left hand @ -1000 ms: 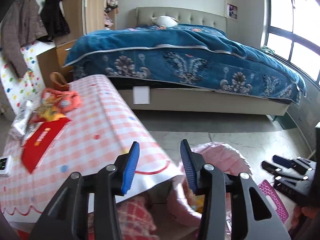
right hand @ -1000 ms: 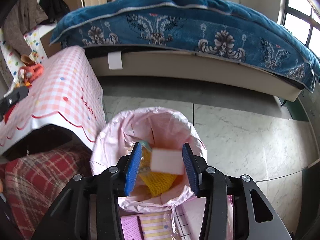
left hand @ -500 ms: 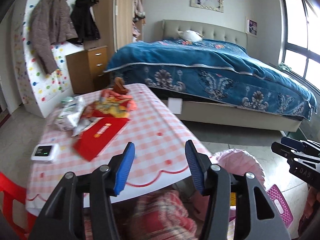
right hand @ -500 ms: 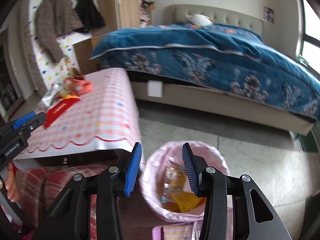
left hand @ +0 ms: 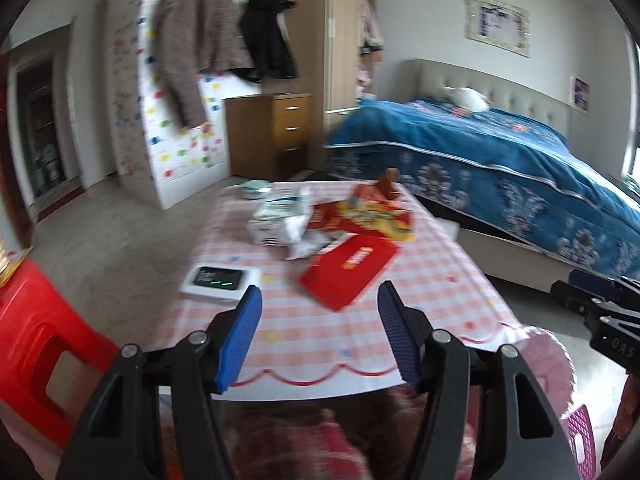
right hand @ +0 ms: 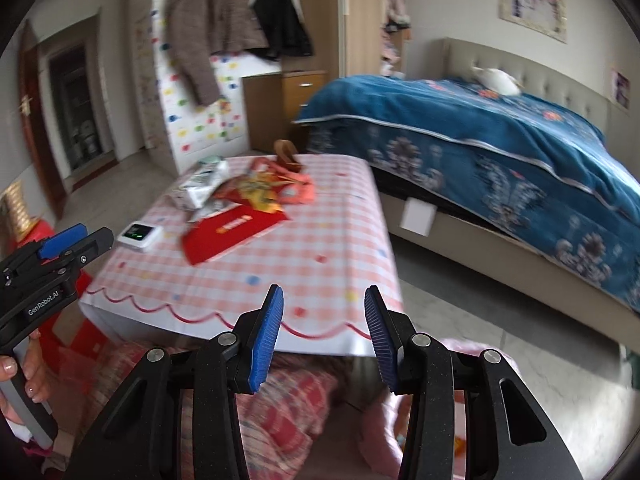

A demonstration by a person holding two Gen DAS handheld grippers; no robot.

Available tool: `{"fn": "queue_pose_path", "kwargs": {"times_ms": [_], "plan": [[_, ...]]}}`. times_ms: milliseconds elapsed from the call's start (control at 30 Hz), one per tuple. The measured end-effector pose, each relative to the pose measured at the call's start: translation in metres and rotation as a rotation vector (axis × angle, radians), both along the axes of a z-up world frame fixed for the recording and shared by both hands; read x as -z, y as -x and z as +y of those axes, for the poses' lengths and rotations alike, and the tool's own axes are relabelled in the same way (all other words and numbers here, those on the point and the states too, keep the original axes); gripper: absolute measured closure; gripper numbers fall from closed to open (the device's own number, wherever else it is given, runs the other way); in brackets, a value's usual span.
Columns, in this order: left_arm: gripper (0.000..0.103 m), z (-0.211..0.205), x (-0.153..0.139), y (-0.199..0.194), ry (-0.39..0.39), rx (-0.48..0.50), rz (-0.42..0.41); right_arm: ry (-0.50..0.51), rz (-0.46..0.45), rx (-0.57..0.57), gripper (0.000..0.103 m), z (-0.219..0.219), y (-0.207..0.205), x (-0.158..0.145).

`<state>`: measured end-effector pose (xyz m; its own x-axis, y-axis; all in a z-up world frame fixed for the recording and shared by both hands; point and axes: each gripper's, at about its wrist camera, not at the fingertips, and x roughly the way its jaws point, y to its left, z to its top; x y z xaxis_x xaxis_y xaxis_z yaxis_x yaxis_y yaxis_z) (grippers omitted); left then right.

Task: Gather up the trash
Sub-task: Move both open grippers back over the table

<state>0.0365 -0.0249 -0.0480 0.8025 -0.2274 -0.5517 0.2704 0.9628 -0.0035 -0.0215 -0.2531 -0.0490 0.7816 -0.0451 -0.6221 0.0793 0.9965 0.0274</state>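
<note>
Both grippers hang empty over the bench's (left hand: 360,320) near edge – left gripper (left hand: 318,334) spreading wider, right gripper (right hand: 324,334) parted – so I'd reach for the far-side wrapper pile (left hand: 360,216), skirting the white device (left hand: 220,280).

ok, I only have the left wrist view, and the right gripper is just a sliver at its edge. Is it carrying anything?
Observer: No. Right wrist view: the right gripper stands open, nothing between its pads.
Operator: What's it aimed at?
Observer: The near edge of the checked table; the red packet lies beyond, to the left.
Operator: My left gripper, from outside?
Observer: The left gripper is empty, jaws opening; a hand wraps its grey handle.
</note>
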Motion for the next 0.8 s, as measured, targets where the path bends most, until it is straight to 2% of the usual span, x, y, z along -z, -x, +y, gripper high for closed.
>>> {"fn": "queue_pose_path", "kwargs": {"times_ms": [167,333,700,800], "plan": [[0.036,0.033,0.003,-0.015,-0.012,-0.095,0.02,0.011,-0.004,-0.074,0.059,0.028,-0.025,-0.004],[0.032,0.054,0.004,-0.028,-0.036,-0.146,0.051,0.015,0.001,-0.128,0.059,0.045,-0.052,-0.01],[0.027,0.083,0.005,-0.06,-0.068,-0.248,0.094,-0.008,-0.001,-0.199,0.059,0.052,-0.109,-0.026],[0.022,0.082,0.009,-0.072,-0.077,-0.254,0.104,0.0,0.001,-0.208,0.059,0.051,-0.119,-0.026]]}}
